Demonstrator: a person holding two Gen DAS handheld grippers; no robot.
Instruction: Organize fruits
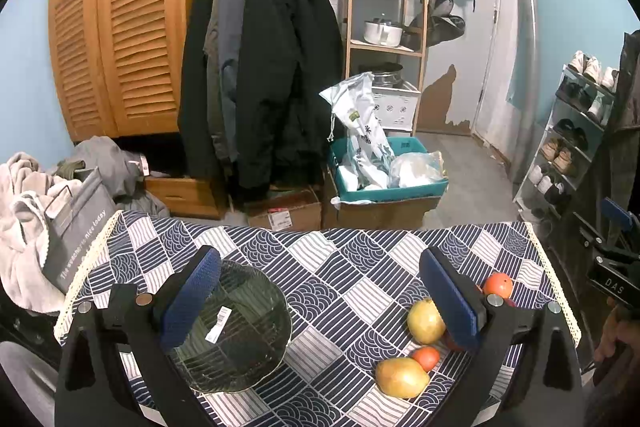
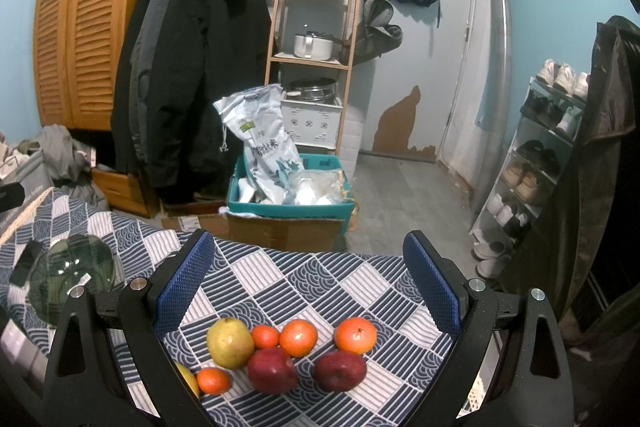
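Patterned navy-and-white tablecloth point(image 2: 320, 279) across lower frame. Behind: louvred wooden wardrobe point(image 2: 76, 27) upper left, hanging black coats point(image 2: 192, 67) centre, shoe rack point(image 2: 536, 155) right.

Fruits point(image 2: 272, 351): pears, oranges, red apples clustered lower centre, loose on cloth. Glass bowl point(image 1: 236, 331) lower left, holding nothing.

Left gripper point(image 1: 320, 307) and right gripper point(image 2: 312, 287): both spread wide, grasping nothing.

One yellow fruit point(image 2: 188, 379) half hidden behind right gripper's finger.

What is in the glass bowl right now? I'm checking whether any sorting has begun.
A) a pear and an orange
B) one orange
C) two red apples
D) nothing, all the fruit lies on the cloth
D: the glass bowl holds no fruit, while the pears, oranges and red apples all lie on the patterned tablecloth, and both grippers, left and right, are open and hold nothing.
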